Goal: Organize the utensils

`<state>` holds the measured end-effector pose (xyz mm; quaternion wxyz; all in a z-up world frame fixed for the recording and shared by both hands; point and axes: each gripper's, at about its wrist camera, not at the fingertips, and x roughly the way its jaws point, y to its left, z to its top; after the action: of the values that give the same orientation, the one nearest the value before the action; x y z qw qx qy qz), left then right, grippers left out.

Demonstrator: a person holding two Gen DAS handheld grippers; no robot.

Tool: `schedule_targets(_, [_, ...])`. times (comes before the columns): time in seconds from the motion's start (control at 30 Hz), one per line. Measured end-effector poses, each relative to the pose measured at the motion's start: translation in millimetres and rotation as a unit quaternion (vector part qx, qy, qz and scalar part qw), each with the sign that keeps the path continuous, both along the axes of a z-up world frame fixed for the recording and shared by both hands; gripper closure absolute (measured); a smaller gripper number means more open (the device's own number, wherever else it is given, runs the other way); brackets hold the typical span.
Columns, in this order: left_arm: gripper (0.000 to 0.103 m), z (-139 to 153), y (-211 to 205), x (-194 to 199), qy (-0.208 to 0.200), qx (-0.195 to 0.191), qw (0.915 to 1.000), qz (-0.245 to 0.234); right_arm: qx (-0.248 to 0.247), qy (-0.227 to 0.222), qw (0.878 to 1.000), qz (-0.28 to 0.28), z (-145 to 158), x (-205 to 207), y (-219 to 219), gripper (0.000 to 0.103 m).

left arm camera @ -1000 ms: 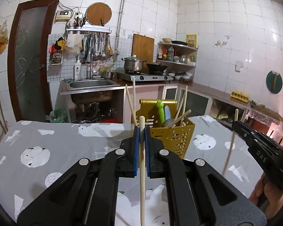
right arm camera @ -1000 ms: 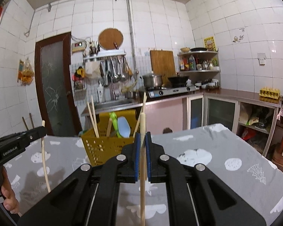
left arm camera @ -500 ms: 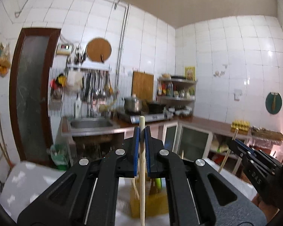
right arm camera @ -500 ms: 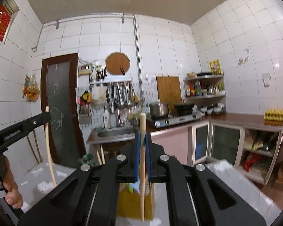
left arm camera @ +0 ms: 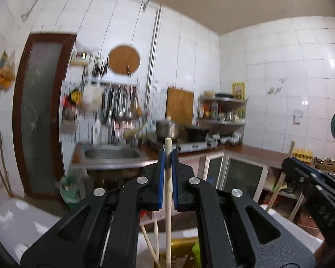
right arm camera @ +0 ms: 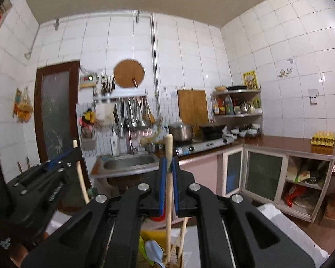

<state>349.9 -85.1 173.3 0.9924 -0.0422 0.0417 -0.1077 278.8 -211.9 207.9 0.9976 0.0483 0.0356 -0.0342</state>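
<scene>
1. The left gripper (left arm camera: 167,156) has its fingers clamped on an upright wooden chopstick (left arm camera: 168,192).
2. The right gripper (right arm camera: 168,164) fingers clamp a second chopstick (right arm camera: 169,189).
3. Below both stands the yellow utensil holder (right arm camera: 155,232).
4. Far behind is the sink (right arm camera: 129,163).

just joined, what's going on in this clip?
A person holds a claw in each hand, sorting utensils in a kitchen. The left claw is shut on a wooden chopstick, held upright. The right claw grips another chopstick the same way. Both hang above the yellow utensil holder, which already holds chopsticks and a spoon.
</scene>
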Motion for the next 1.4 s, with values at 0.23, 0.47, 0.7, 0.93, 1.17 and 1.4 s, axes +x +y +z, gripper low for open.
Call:
schedule_targets(0.23, [0.097,-63.0,9.5,19.3,0.076,0.022,0.9967,0.015,0.017,0.071,0.997,0.004,-59.8,18.3,-14.9,0.096])
schedule_targets(0.47, [0.034,-37.6,38.7,-24.3,0.069,0.035,0.9967,0.024,0.024,0.087,0.996,-0.004,-72.1,-5.9,-34.8,0.039])
schedule_targets(0.7, [0.005,-7.3,85.6,-110.7,0.059,0.018,0.9981,0.008,-0.018,0.095,0.995,-0.02,-67.6,-80.5,-36.1,0.015])
schedule_targets(0.93, [0.005,-27.1,101.8,-195.2,0.089,0.013,0.9959,-0.008,0.001,0.117,0.993,-0.017,-79.8,-156.2,-20.2,0.005])
schedule_targets(1.17, [0.005,-75.3,103.5,-260.2,0.089,0.039,0.9952,0.016,-0.019,0.113,0.993,-0.003,-102.1,-211.1,9.5,0.004])
schedule_targets(1.4, [0.005,-133.0,107.6,-283.5,0.122,0.042,0.9914,0.022,-0.025,0.126,0.992,0.002,-150.6,-236.5,22.3,0.004])
